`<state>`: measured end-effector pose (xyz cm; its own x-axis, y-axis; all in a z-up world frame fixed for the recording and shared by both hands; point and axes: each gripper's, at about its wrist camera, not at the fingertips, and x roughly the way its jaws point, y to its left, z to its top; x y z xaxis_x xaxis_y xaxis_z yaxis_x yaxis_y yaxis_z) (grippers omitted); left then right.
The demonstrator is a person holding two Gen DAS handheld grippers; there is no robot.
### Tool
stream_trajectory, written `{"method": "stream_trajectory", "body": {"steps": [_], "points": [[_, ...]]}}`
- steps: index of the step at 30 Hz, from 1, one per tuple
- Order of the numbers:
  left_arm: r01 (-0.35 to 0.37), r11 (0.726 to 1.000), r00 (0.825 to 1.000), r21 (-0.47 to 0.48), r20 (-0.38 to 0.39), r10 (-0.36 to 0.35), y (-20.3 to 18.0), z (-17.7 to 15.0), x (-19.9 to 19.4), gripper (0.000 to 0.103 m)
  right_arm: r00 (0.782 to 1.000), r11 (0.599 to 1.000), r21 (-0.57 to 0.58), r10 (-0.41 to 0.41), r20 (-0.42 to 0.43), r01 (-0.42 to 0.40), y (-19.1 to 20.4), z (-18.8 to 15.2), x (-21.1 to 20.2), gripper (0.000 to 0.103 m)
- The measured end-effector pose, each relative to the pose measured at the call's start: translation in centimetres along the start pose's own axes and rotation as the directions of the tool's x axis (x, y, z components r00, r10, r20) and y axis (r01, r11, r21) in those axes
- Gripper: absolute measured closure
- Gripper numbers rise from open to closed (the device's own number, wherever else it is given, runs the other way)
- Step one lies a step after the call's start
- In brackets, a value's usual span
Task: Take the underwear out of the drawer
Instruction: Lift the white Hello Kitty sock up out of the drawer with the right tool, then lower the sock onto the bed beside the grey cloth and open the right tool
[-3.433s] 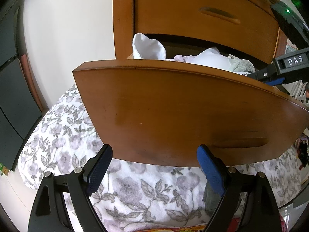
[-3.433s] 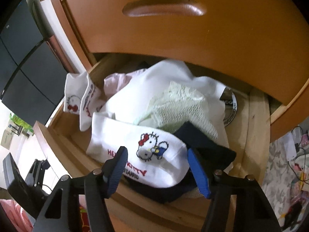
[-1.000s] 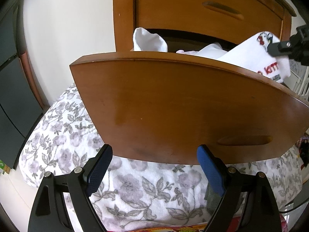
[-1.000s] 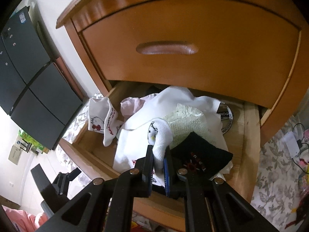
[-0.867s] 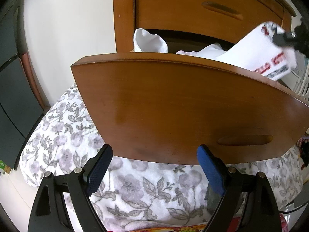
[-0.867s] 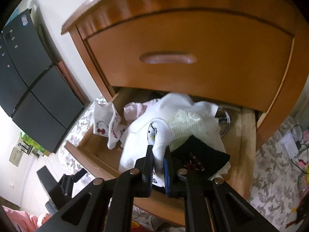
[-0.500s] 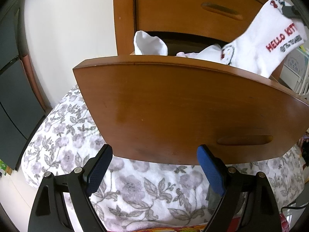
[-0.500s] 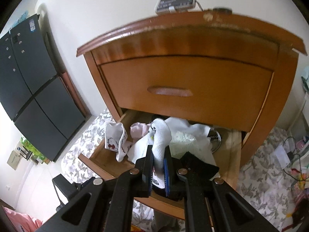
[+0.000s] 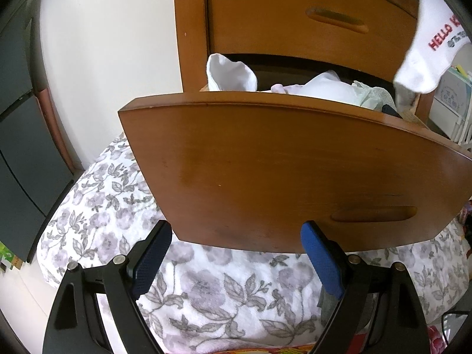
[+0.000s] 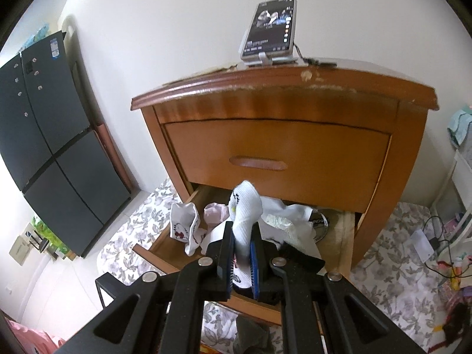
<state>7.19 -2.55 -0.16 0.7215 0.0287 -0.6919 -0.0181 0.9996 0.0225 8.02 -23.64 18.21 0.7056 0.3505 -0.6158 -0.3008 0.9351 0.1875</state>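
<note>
My right gripper point(image 10: 240, 236) is shut on a white Hello Kitty garment point(image 10: 246, 203), which stands up between the pads above the open lower drawer point(image 10: 343, 236). In the left wrist view the same garment point(image 9: 427, 44) hangs at the upper right, clear of the drawer. Several more clothes point(image 10: 295, 224) lie heaped inside, and a second white printed piece point(image 10: 184, 227) leans at the drawer's left end. My left gripper point(image 9: 234, 230) is open and holds nothing, low in front of the curved drawer front point(image 9: 280, 171).
The wooden nightstand has a closed upper drawer point(image 10: 277, 153) and a phone on a stand point(image 10: 270, 29) on top. A dark cabinet point(image 10: 53, 147) stands at the left. Floral bedding point(image 9: 221, 289) lies below the drawer. Cables point(image 10: 436, 236) lie at the right.
My right gripper has risen and drawn back with the white garment, lifting it out of the pile and above the drawer. The left gripper has kept still.
</note>
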Motion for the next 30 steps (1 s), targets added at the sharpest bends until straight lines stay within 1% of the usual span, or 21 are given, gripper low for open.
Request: {"method": "stream_trajectory", "body": {"steps": [11, 16, 30], "points": [[-0.043, 0.999, 0.998, 0.027, 0.050, 0.042, -0.7, -0.2, -1.0, 0.013, 0.999, 1.000, -0.011, -0.001, 0.051, 0.002, 1.3, -0.1, -4.0, 0.093], [-0.051, 0.998, 0.996, 0.019, 0.071, 0.050, -0.6, -0.2, -1.4, 0.013, 0.997, 1.000, -0.013, 0.001, 0.075, 0.000, 2.0, -0.4, -6.1, 0.093], [-0.078, 0.996, 0.988, 0.032, 0.133, 0.073, -1.0, -0.4, -2.8, 0.013, 0.992, 1.000, -0.001, -0.019, 0.122, 0.019, 2.3, -2.6, -11.9, 0.093]]}}
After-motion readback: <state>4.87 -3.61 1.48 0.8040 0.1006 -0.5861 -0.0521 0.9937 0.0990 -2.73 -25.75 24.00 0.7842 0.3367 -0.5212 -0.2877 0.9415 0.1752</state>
